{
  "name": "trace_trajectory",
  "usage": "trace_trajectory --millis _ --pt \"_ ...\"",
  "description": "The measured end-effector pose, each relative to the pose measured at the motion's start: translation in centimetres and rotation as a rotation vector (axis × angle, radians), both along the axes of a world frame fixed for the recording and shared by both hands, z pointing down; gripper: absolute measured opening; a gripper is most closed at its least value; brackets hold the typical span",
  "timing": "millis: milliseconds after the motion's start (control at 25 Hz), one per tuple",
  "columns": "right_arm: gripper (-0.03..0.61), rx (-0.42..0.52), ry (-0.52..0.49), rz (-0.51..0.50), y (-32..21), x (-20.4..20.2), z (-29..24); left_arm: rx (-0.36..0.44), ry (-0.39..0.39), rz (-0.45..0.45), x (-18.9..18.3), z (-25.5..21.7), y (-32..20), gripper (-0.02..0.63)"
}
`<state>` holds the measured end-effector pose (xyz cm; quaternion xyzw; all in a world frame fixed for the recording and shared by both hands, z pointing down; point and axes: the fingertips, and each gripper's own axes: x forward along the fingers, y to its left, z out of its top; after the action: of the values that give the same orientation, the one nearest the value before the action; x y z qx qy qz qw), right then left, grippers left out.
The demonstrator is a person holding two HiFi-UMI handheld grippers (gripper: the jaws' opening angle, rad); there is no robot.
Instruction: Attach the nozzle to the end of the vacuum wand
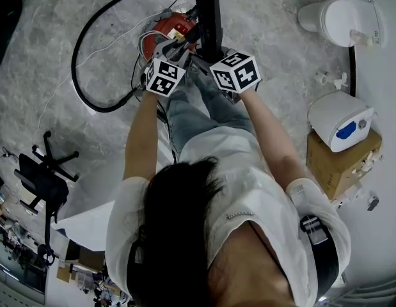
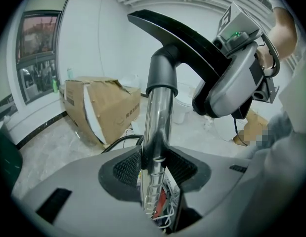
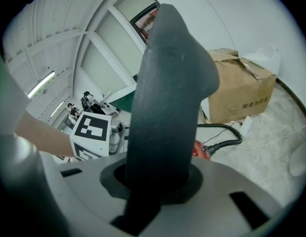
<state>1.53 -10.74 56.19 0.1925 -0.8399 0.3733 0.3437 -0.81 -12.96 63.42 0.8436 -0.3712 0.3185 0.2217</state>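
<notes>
2 grips | L claw [image 2: 153,169] clamps wand [image 2: 160,112] | R claw [image 3: 157,181] clamps nozzle [image 3: 167,83], collar [image 2: 162,75] over wand end

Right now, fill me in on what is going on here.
A person works with a two-jaw gripper in each hand. The left gripper is clamped on the shiny metal vacuum wand. The right gripper grips the black plastic floor nozzle, whose neck sits over the wand's top end; whether it is fully seated cannot be told. The red vacuum body and its black hose lie on the grey marbled floor ahead.
</notes>
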Motion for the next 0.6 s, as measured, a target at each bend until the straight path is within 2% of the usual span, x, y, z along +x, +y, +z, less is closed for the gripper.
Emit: trace_trajectory --millis 80,240,320,440,600 --pt "0.087 0.006 0.012 -0.013 0.20 0.10 0.01 -0.009 -0.004 0.001 0.14 0.06 0.07 0.156" --pt "0.089 0.062 0.038 -0.139 0.48 0.49 -0.02 -0.024 0.001 0.046 0.34 -0.01 0.25 0.156" --pt "0.089 0.064 0.043 -0.165 0.47 0.55 0.04 -0.025 -0.003 0.046 0.37 0.01 0.27 0.156" --pt "0.089 0.047 0.044 -0.155 0.50 0.65 0.13 -0.024 -0.011 0.031 0.46 0.07 0.31 0.156" --pt "0.088 0.003 0.002 -0.065 0.47 0.52 0.15 -0.016 -0.008 0.016 0.55 0.18 0.17 0.156"
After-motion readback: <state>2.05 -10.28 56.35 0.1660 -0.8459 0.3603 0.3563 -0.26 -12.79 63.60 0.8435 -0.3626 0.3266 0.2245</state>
